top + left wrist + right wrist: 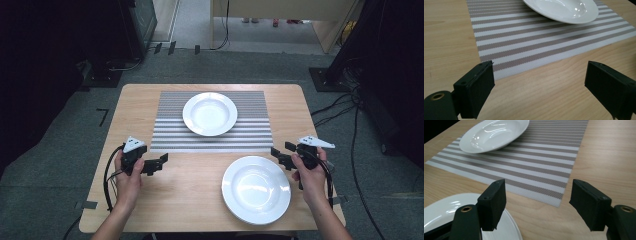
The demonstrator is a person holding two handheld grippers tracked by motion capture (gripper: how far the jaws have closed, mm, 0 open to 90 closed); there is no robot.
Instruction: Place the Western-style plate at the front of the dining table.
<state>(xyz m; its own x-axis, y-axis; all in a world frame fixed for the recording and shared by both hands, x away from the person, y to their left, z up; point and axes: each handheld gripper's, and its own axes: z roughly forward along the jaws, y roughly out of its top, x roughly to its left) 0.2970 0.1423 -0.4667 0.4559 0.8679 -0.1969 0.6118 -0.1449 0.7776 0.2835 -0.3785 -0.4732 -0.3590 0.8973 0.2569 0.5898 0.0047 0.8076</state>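
Two white plates sit on the table (pixel 150 100): one plate (pixel 210 113) on the one striped mat (pixel 250 135), the other plate (pixel 256 189) on bare wood near the right gripper (pixel 278 155). The left gripper (pixel 161 163) and the right one are both spread wide and hold nothing.

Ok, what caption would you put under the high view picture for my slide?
Two open grippers, left gripper and right gripper, hover beside two white plates, near plate and mat plate.
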